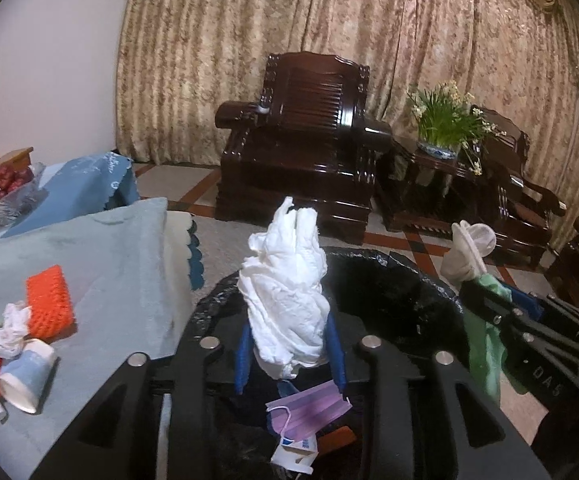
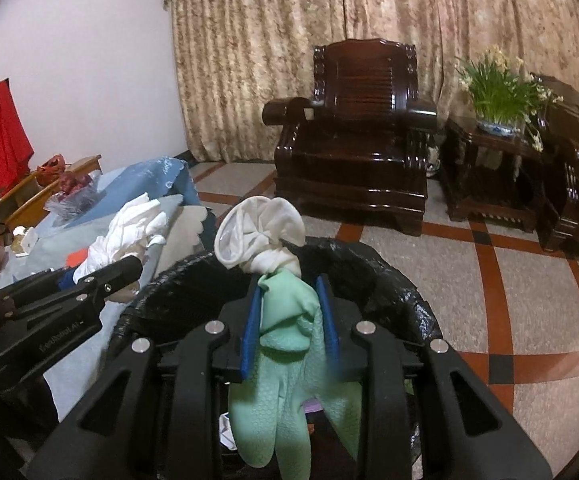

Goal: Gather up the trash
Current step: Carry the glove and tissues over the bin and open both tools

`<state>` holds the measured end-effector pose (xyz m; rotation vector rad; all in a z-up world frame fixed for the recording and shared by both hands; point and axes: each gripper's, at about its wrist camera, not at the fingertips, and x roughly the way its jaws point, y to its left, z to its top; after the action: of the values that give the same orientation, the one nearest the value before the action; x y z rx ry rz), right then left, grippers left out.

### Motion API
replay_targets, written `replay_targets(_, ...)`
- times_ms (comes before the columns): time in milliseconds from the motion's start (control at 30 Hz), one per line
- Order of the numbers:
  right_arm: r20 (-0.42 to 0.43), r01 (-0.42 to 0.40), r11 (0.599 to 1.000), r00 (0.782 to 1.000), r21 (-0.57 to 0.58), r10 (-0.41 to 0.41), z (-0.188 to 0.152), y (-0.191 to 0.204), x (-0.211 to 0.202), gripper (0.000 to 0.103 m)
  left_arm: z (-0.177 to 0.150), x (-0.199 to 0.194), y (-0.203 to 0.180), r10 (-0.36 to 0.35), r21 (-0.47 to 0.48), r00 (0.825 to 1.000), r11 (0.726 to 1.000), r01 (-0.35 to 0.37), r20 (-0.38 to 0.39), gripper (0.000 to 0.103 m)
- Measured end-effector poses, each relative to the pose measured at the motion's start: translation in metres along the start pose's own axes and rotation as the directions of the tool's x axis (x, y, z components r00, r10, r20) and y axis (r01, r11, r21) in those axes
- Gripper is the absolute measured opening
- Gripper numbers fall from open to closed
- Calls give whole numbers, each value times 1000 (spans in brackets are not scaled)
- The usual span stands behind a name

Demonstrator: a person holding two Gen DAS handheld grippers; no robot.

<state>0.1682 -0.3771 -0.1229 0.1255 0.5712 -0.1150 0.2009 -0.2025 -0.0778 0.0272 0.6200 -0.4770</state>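
Note:
My left gripper [image 1: 289,320] is shut on a crumpled white tissue wad [image 1: 285,292] and holds it over a bin lined with a black bag [image 1: 389,280]. A purple face mask [image 1: 309,412] and paper scraps lie inside the bin. My right gripper [image 2: 289,304] is shut on a green rubber glove with a white cuff [image 2: 289,360], also over the bin's rim [image 2: 369,268]. The right gripper with the glove shows at the right of the left wrist view [image 1: 485,304]. The left gripper with the tissue shows at the left of the right wrist view [image 2: 121,272].
A table under a light blue cloth [image 1: 101,264] at left holds an orange sponge [image 1: 47,302], a tipped paper cup [image 1: 25,376], crumpled tissue [image 1: 5,328] and a bowl of red fruit [image 1: 11,190]. A dark wooden armchair [image 1: 301,136] and a side table with a potted plant [image 1: 445,124] stand behind.

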Motion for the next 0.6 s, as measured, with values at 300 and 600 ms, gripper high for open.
replay_targets(300, -12, 53, 999, 999, 10, -53, -7, -7, 11, 70, 1, -1, 4, -5, -8, 1000, 1000, 5, 14, 75)
replay_targets(600, 35, 54, 998, 998, 13, -55, -5, 6, -3, 97, 6, -30, 38, 40, -69, 998, 997, -36, 56, 87)
